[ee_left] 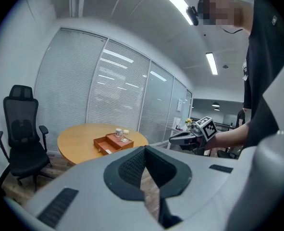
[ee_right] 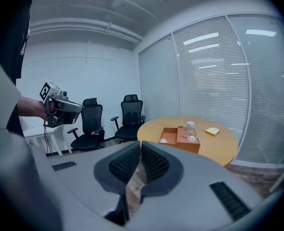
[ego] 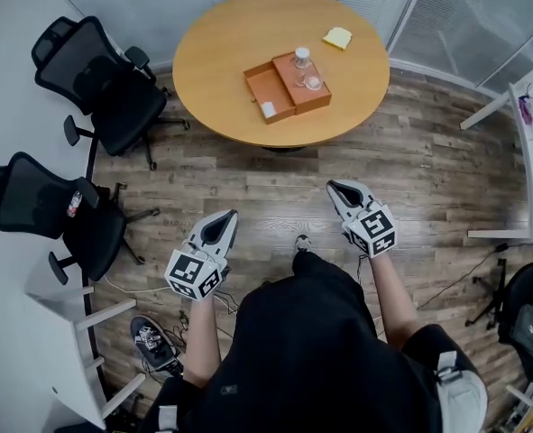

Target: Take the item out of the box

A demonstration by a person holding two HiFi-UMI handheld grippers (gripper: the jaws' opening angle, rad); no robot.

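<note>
Head view: left gripper (ego: 227, 216) and right gripper (ego: 337, 187) both closed on nothing, well short of orange box (ego: 271, 87) on table (ego: 216, 52) ahead; small white item (ego: 268, 109) in its near corner, probably light, stiff, best pinched across its sides.

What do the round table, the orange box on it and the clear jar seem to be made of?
The table looks like wood or wood-look laminate: smooth, even light-brown top. The box seems cardboard or thin board, matte orange, with thin flat walls. The jar is see-through, glass or clear plastic; I cannot tell which.
</note>
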